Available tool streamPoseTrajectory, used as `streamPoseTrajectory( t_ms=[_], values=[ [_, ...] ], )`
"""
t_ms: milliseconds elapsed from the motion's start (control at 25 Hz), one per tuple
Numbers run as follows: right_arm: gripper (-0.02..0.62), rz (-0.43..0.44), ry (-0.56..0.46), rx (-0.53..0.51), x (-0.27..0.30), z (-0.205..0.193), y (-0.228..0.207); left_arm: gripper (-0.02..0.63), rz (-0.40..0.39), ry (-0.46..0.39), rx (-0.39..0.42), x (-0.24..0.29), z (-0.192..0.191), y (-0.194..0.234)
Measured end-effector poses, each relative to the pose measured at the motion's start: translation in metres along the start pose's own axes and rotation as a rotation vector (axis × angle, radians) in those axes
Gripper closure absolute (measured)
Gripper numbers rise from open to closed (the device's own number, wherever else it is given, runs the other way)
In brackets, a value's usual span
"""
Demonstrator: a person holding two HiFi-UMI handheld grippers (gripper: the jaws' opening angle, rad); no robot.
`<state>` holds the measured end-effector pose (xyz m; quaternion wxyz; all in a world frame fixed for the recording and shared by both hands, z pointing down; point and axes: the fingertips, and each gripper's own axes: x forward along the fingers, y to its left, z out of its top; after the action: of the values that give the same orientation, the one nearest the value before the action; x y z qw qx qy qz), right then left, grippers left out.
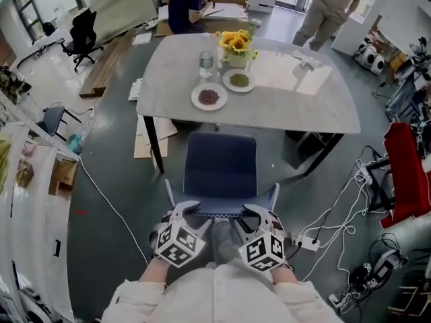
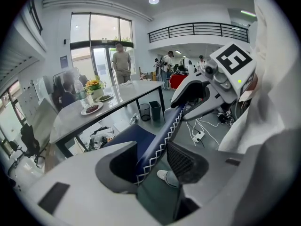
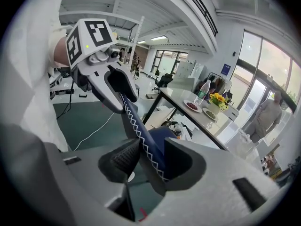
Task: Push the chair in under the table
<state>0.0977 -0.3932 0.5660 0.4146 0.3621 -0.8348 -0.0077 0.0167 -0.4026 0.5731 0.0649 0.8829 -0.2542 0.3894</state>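
The grey surface (image 1: pixel 303 106) fills the far half of the scene and stands on dark legs. The blue chair (image 1: pixel 221 167) stands at the middle of its near side, facing it. The far edge of the seat reaches the near edge of the surface, and the rest of the seat lies clear on the near side. The backrest (image 1: pixel 222 210), edged with white zigzag stitching, is the part nearest the person.

The left tongs (image 1: pixel 188 210) straddle the top edge of the backrest towards its left end. The jaws are apart: the backrest lies against one jaw, and floor shows between it and the other pad. The right tongs (image 1: pixel 254 212) hold the top edge towards its right end, with both jaws clamped against the backrest.

On the far left part of the surface:
- a vase of sunflowers (image 1: pixel 236 46), farthest
- a plate of dark red food (image 1: pixel 209 97), nearest the chair
- a plate of green food (image 1: pixel 238 81), just right of it and farther
- a clear bottle (image 1: pixel 206 62), left of the vase
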Motion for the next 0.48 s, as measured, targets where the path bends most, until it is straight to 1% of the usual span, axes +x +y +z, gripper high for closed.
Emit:
streamPoseTrajectory(
  t_ms=[480],
  values=[
    [0.453, 0.01, -0.003, -0.012, 0.04, 0.01, -0.069, 0.407, 0.002, 0.0, -0.003, 0.04, 0.036, 0.057]
  ],
)
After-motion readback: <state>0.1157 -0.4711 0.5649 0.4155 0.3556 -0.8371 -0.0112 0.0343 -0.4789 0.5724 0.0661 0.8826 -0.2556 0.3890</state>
